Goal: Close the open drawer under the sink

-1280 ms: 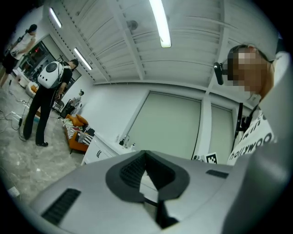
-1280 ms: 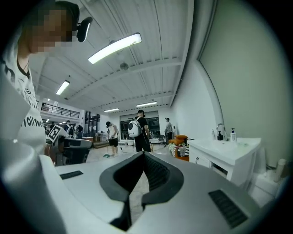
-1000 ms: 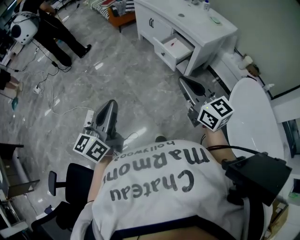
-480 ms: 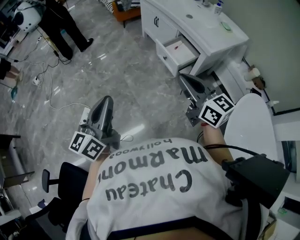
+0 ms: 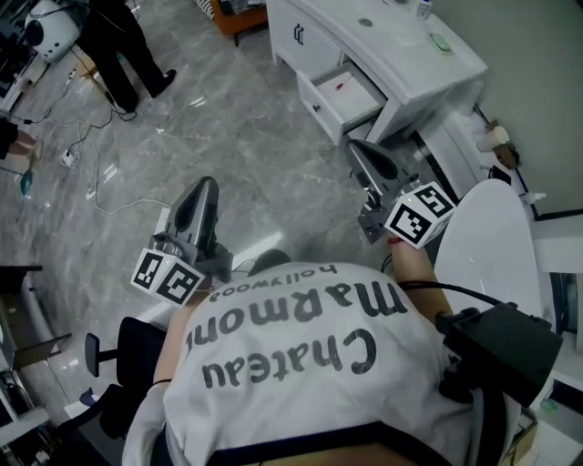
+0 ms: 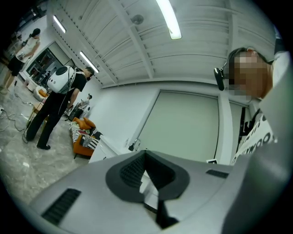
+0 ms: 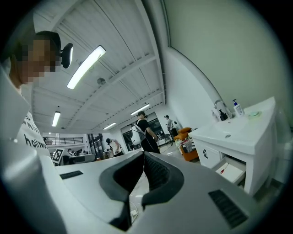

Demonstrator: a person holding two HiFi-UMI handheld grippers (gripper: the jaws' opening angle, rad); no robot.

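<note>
While my right gripper (image 5: 363,153) and left gripper (image 5: 206,189) were clenched on nothing, both well short of the open drawer (image 5: 344,95) under the sink (image 5: 366,22), I judged a closed tip might skid off its front, skewing it.

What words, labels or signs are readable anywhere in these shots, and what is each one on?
"Chateau": large print on the person's white T-shirt, upside down in the head view.
"MaRmon": the next line on the same shirt; its end is lost in a fold.
"hollywood": small print on the same shirt.
Marker cubes: black-and-white square patterns only, no letters.
Bottle on the sink counter: label too small to read.
</note>
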